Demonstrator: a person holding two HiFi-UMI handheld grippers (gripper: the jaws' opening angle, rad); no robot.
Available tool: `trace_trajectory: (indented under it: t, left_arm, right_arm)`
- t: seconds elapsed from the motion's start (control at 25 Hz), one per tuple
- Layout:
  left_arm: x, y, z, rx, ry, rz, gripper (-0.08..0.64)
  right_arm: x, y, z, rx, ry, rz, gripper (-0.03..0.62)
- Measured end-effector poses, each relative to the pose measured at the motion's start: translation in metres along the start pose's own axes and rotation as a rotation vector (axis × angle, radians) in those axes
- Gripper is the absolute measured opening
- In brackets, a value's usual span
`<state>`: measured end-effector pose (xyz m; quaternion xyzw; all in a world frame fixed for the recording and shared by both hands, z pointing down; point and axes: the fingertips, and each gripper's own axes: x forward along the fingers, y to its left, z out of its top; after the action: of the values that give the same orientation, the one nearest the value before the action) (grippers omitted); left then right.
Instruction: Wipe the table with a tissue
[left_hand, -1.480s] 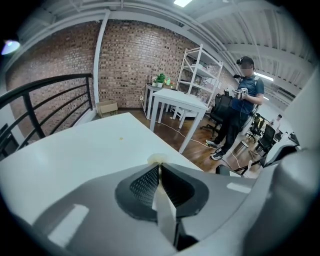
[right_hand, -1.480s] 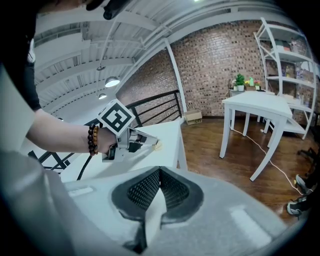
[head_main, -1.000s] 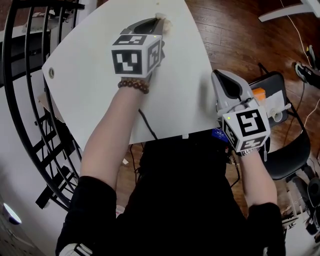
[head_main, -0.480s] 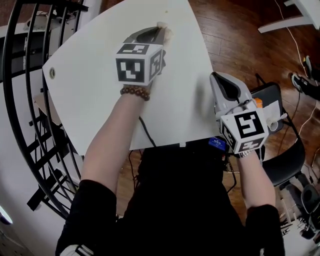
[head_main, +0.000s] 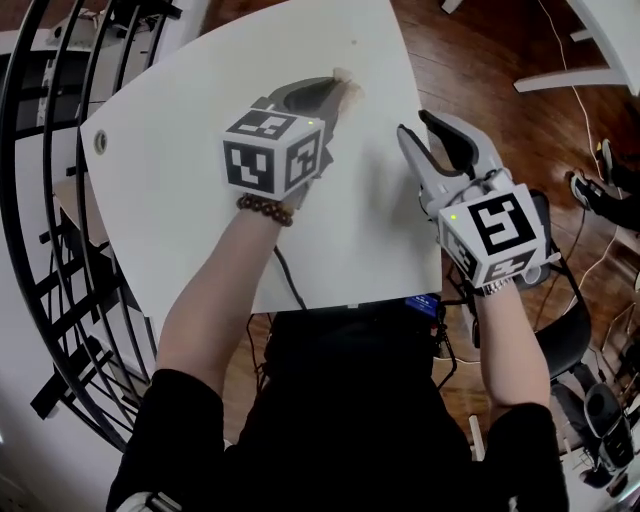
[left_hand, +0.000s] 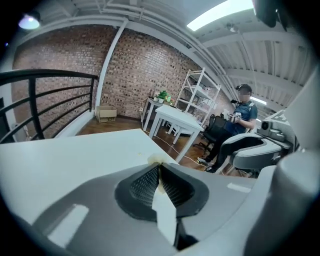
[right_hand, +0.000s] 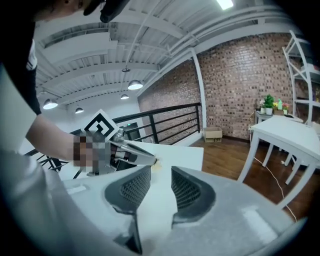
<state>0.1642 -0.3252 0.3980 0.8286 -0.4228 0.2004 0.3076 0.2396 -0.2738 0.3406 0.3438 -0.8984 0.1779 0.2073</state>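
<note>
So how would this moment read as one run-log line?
left tool: shut on tissue, on table near far edge | right tool: jaws just been opening, nothing between, over right edge

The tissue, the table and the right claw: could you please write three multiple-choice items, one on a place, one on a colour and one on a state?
1. Where is the tissue?
A) in the left claw
B) in the right claw
C) loose on the table

2. What colour is the table?
A) black
B) white
C) red

3. How is the right claw?
A) shut on the tissue
B) shut and empty
C) open and empty

Answers:
1 A, it sits pinched between the left claw's jaws.
2 B, its top shows white in the head view.
3 C, its jaws have just been opening and stand apart with nothing between them.
</note>
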Motion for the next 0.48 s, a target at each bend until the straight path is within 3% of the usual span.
trace_trajectory:
  t: [0.24,0.48]
  left_arm:
    - [-0.016,-0.009,-0.007,0.001,0.017,-0.180,0.034]
    - [-0.059,-0.015,-0.006,-0.047,0.003,-0.343,0.034]
  right_arm:
    - [0.020,0.029,0.005,-0.134,0.025,0.170,0.142]
    - [0.035,0.070,0.010,-0.366,0.106,0.270,0.170]
